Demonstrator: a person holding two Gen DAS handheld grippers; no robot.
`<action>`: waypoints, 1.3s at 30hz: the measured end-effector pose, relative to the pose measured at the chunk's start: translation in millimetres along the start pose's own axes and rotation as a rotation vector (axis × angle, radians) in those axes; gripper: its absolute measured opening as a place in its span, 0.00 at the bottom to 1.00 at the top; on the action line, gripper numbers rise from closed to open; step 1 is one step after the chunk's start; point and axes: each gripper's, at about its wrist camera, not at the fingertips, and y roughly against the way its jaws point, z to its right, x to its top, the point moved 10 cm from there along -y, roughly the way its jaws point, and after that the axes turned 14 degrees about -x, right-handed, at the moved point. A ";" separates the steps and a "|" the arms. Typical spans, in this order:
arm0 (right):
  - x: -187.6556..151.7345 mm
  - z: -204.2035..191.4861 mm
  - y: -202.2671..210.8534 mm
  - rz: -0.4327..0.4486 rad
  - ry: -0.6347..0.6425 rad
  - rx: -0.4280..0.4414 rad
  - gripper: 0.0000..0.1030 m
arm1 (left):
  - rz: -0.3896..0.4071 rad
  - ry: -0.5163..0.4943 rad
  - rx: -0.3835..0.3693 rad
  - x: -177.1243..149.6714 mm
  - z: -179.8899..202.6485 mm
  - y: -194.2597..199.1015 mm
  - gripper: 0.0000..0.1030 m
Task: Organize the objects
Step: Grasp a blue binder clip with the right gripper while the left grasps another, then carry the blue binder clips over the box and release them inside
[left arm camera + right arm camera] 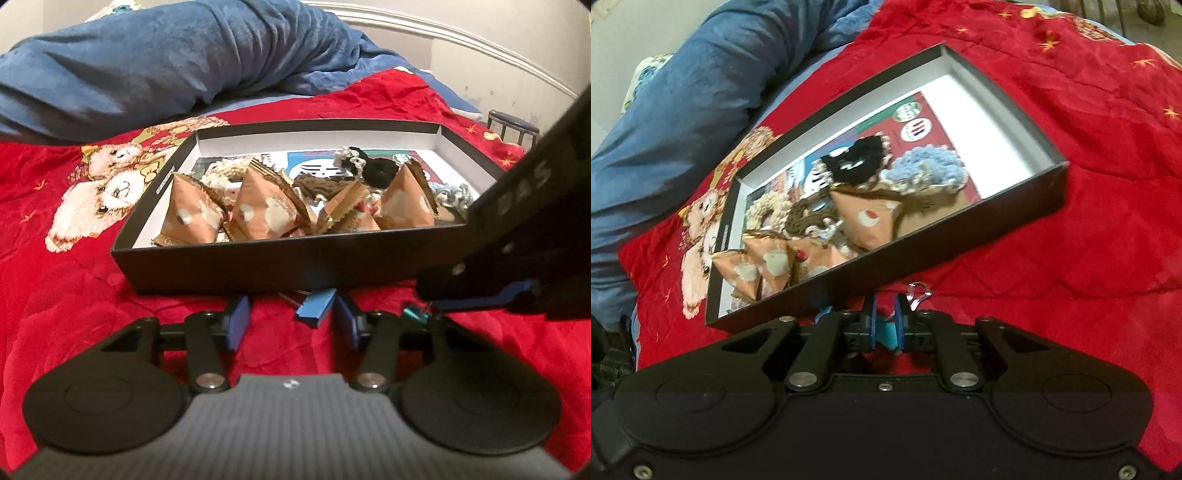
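Right now my right gripper (pixel 885 320) has its blue pads nearly together, pinching a small teal binder clip (pixel 888 330) whose silver wire handles (pixel 918 293) stick out past the fingertips. It sits low over the red bedspread (pixel 1052 221), just in front of the near wall of the black box (pixel 894 258). From the left wrist view I can see that same clip (pixel 415 314) as a small teal shape under the right tool, beside a loose blue piece (pixel 316 304) on the fabric that I cannot identify. My left gripper (pixel 291 325) stands wide open with nothing between its pads, also close to the box's front wall. Inside the box lie several tan pyramid-shaped packets (pixel 262 203) along the near side, with crocheted pieces behind them: a black one (pixel 857 162) and a light blue one (pixel 929 168). A printed card (pixel 938 129) covers the box floor. Beyond the box, a blue blanket (pixel 166 59) is bunched up across the bed.
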 end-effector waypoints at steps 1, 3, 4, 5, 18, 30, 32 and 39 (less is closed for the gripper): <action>3.3 3.7 4.7 0.010 -0.009 -0.001 0.12 | 0.000 -0.002 0.000 -0.1 0.4 0.3 0.51; 12.0 10.4 13.9 0.035 -0.032 0.014 0.13 | 0.004 -0.002 -0.004 -0.1 0.4 1.3 0.50; 16.0 14.5 17.7 0.039 -0.046 0.022 0.13 | 0.006 -0.001 -0.007 0.0 -0.1 1.7 0.50; 19.6 18.5 20.3 0.042 -0.060 0.026 0.14 | 0.008 0.001 -0.009 0.4 -0.7 1.7 0.50; 12.2 31.5 5.8 -0.056 -0.131 0.050 0.19 | 0.014 -0.047 0.016 3.0 6.4 2.3 0.59; 12.6 30.7 12.9 -0.025 -0.079 0.037 0.19 | 0.026 -0.051 -0.023 -4.6 10.2 12.8 0.18; 9.7 29.1 11.7 -0.026 -0.050 0.034 0.22 | 0.023 -0.049 -0.003 -10.2 7.9 23.7 0.17; -14.6 0.7 8.3 0.003 0.115 0.014 0.46 | 0.001 -0.101 0.092 -31.3 3.1 73.1 0.17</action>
